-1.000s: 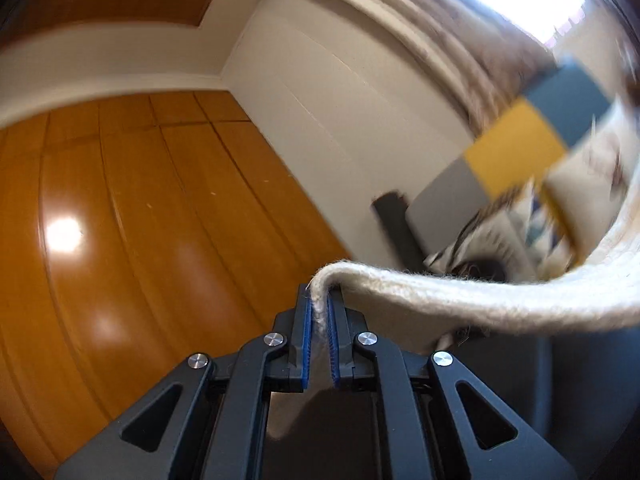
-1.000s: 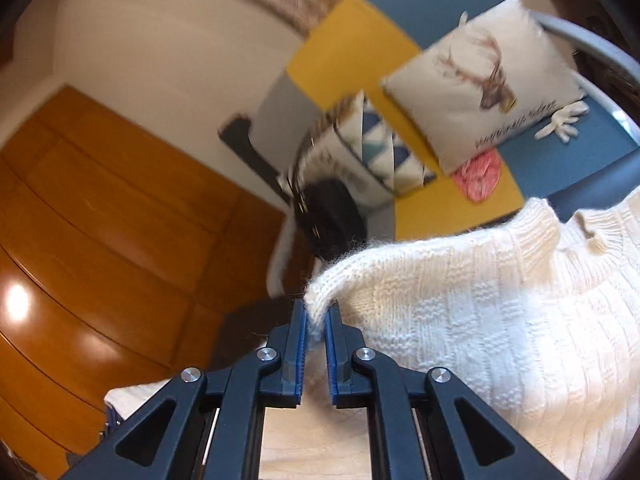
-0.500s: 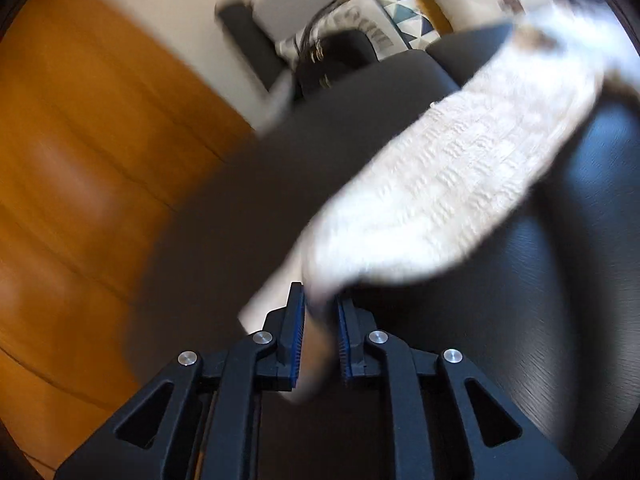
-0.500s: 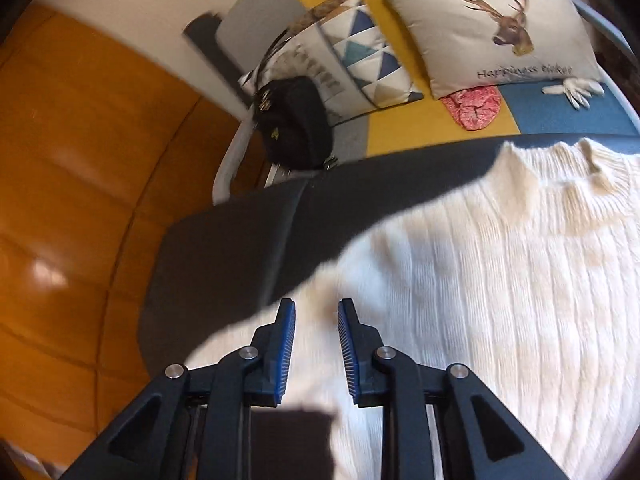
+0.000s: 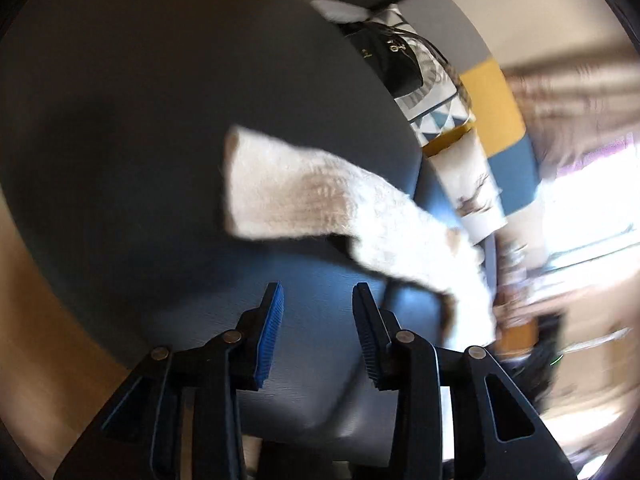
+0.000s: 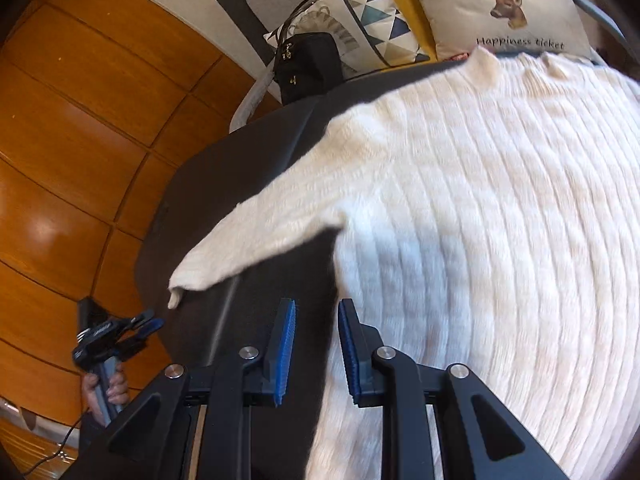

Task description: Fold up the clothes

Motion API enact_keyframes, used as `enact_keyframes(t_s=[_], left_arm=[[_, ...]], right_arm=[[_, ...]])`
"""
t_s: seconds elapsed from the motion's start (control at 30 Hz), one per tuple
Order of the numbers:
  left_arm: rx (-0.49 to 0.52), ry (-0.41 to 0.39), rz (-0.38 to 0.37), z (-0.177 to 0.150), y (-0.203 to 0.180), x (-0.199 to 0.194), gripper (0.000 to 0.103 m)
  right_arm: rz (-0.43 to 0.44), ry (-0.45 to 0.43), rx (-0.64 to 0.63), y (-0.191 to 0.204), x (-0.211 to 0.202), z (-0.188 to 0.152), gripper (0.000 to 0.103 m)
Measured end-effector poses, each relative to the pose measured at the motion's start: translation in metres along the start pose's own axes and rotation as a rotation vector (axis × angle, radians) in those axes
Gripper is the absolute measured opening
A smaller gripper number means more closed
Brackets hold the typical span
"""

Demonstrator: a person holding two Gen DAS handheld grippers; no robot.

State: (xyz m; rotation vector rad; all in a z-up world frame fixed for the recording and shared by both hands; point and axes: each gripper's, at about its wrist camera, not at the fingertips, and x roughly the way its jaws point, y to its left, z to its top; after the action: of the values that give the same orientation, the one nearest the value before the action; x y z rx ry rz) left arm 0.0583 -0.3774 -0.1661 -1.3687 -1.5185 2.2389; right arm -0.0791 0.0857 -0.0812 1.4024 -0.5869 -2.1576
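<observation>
Two empty claws point(image 5: 317, 300) point(image 6: 316, 316) over sweater point(image 6: 500, 200)

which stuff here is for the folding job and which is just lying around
For the job: white sweater, its sleeve, dark table, left gripper, right gripper.

Lying about: black bag, deer pillow, triangle pillow.

We saw a fuzzy ribbed knit sweater point(image 6: 500, 200) on a matt dark table point(image 6: 240, 184), beside glossy wooden floor point(image 6: 80, 120).
</observation>
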Motion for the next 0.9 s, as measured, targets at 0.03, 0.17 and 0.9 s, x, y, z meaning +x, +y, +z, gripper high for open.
enact_keyframes(t_s=[0.03,0.17,0.9], left_arm=[[-0.052,0.003,-0.031,0.001,0.004,0.005,0.039],[-0.193,-0.051,-0.036,0.002,0.014,0.015,0.044],[0.005,-0.396,0.382,0.066,-0.056,0.018,0.006]], right_arm=[[-0.008,-0.004,-0.004,0.001,-0.003,-0.005,0.023],[-0.036,-0.009,-0.014,0.003,-0.01,-0.014,0.023],[-0.163,0.002,-0.052,-0.009,-0.012,-0.043,0.023]])
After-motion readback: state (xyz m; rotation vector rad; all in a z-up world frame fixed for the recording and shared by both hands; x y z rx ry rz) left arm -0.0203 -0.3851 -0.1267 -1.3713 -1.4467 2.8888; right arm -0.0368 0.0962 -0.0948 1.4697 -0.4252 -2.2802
